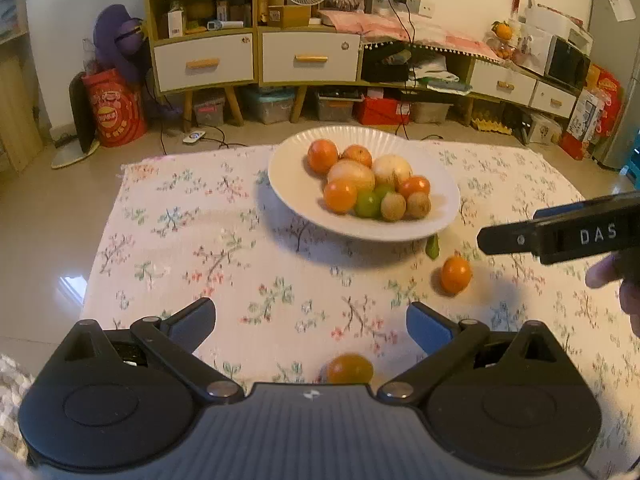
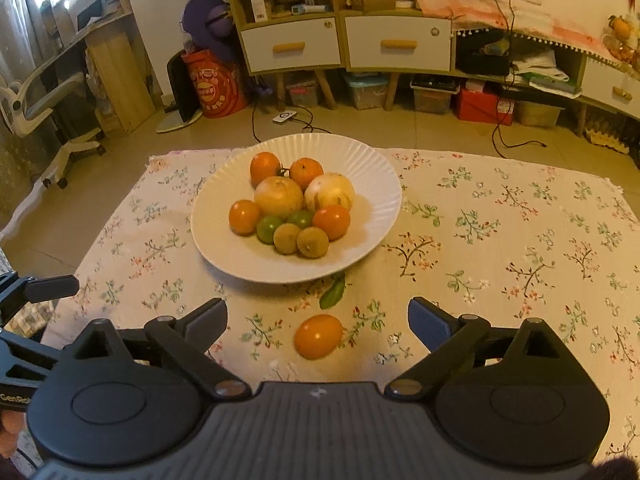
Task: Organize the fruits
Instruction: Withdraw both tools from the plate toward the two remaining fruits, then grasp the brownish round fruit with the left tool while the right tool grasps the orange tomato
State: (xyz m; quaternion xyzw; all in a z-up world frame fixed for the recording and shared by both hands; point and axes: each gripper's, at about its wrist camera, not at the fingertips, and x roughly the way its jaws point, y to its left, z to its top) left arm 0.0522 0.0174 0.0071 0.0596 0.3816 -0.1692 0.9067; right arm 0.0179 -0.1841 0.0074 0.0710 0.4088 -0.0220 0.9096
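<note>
A white ribbed plate (image 1: 288,184) (image 2: 372,184) on the floral cloth holds several fruits: orange ones, two pale yellow round ones, two green ones and two small brown ones. My left gripper (image 1: 310,316) is open, and a loose orange fruit (image 1: 350,368) lies on the cloth low between its fingers, untouched. My right gripper (image 2: 318,314) is open too, with another orange fruit (image 2: 319,336) (image 1: 456,275) lying on the cloth between its fingers, free of the pads. A green piece (image 2: 334,294) (image 1: 433,248) pokes out from under the plate's near rim.
The floral cloth (image 2: 500,240) covers a low table with tiled floor beyond its far edge. A shelf unit with white drawers (image 1: 204,62) and storage boxes stand along the far wall. An office chair (image 2: 44,112) is at the far left.
</note>
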